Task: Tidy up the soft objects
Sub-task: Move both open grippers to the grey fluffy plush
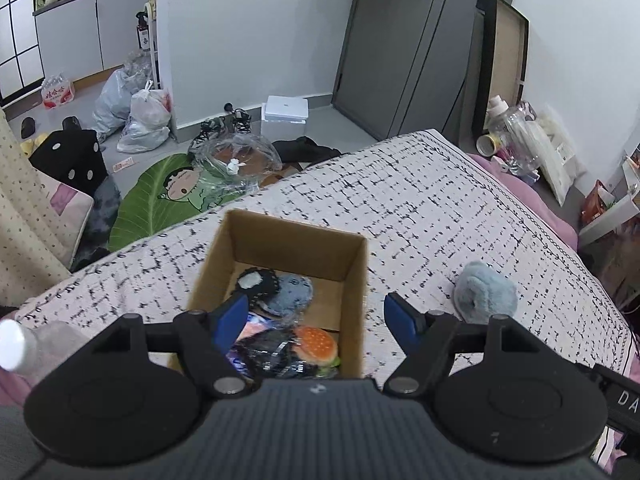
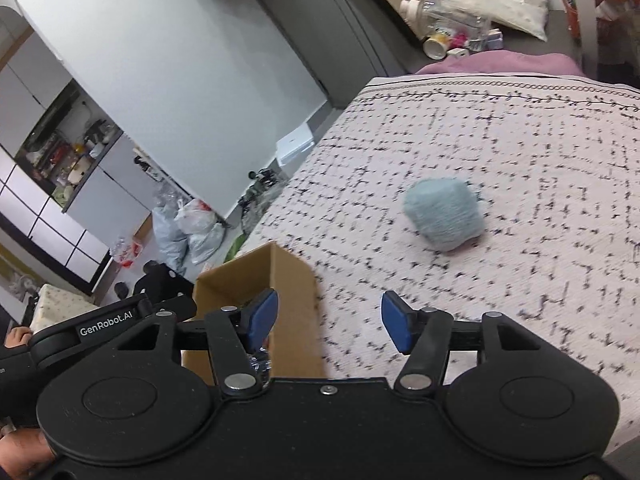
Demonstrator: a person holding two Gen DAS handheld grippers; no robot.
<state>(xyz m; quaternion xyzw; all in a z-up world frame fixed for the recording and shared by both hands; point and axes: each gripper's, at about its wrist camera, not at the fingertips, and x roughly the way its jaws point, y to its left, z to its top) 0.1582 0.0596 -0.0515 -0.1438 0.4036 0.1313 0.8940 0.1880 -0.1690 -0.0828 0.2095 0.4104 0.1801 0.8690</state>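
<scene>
Blue-padded left gripper [image 1: 314, 320] and right gripper [image 2: 328, 320] both gape wide, empty, above cardboard box [image 1: 356, 280]; plush [image 2: 444, 214] lies apart.

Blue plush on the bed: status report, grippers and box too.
Left gripper open, empty, over cardboard box. Right gripper open, empty. Blue plush loose on bedspread, outside box. Path clear.

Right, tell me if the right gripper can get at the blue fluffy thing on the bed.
Probably yes: the right gripper is open and empty, and only bare bedspread lies between it and the blue plush; the cardboard box sits off to its side.
</scene>
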